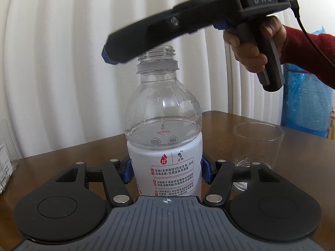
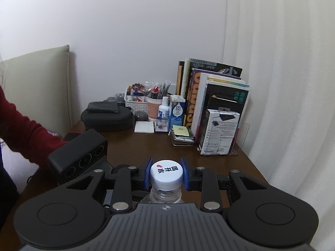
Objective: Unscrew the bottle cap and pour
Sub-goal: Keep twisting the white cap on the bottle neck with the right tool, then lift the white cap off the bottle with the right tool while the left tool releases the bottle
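A clear plastic water bottle (image 1: pixel 163 113) with a white label stands upright on the brown table (image 1: pixel 62 159). My left gripper (image 1: pixel 166 168) is shut on its labelled body. The bottle's threaded neck (image 1: pixel 161 53) shows bare in the left wrist view. My right gripper (image 2: pixel 166 174) is shut on the white cap (image 2: pixel 166 174), held just above the neck (image 2: pixel 165 195). In the left wrist view the right gripper (image 1: pixel 108 56) reaches over the bottle mouth from the right. An empty clear glass (image 1: pixel 258 144) stands on the table right of the bottle.
Books (image 2: pixel 215 96), boxes (image 2: pixel 218 131), a white basket of small items (image 2: pixel 137 99), a cup (image 2: pixel 154 108) and a black case (image 2: pixel 106 118) line the table's far end by the wall. White curtain (image 1: pixel 62 62) behind. A blue bag (image 1: pixel 307 104) stands at the right.
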### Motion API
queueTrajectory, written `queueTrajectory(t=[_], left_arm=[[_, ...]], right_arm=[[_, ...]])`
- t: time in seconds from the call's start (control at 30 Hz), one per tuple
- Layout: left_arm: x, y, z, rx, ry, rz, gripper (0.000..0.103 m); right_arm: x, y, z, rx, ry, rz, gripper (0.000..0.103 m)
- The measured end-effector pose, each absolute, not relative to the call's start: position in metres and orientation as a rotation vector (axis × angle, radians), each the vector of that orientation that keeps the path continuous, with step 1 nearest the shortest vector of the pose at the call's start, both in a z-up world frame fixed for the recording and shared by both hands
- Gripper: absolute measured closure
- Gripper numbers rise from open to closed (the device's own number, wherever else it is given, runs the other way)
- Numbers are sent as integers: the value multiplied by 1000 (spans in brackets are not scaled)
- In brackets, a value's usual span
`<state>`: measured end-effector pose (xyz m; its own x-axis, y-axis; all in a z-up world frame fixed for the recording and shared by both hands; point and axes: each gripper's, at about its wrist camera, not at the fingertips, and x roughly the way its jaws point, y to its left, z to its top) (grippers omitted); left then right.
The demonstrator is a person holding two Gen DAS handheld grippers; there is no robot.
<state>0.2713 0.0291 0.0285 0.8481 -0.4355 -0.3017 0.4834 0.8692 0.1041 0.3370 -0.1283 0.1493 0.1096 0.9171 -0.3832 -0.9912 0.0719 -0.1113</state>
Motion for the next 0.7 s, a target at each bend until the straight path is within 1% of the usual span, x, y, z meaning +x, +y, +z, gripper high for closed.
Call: queueTrajectory(t=[0.17,0.3,0.37,0.4,0.43,0.5,0.6,0.7], left_arm=[[267,22,28,174,278,-453,43],[261,21,27,165,283,-419,42],[258,19,26,167,284,-392,35],[257,18,27,162,284,-373,26],[255,17,28,155,284,-353,18],[253,17,30,139,270,-326,15],[247,15,35,125,252,-294,6],[236,10,40,118,236,-272,0]], right_arm=[[331,-131,156,-298,230,1328,72],[320,-126,158,-295,295,1104,72],[312,-129,158,-265,307,1022,72],[308,-132,158,-230,309,990,72],[303,-136,158,-201,304,966,72],[291,-144,158,-171,273,935,72],[277,-151,157,-142,239,898,72],[253,-159,155,-126,199,851,72]])
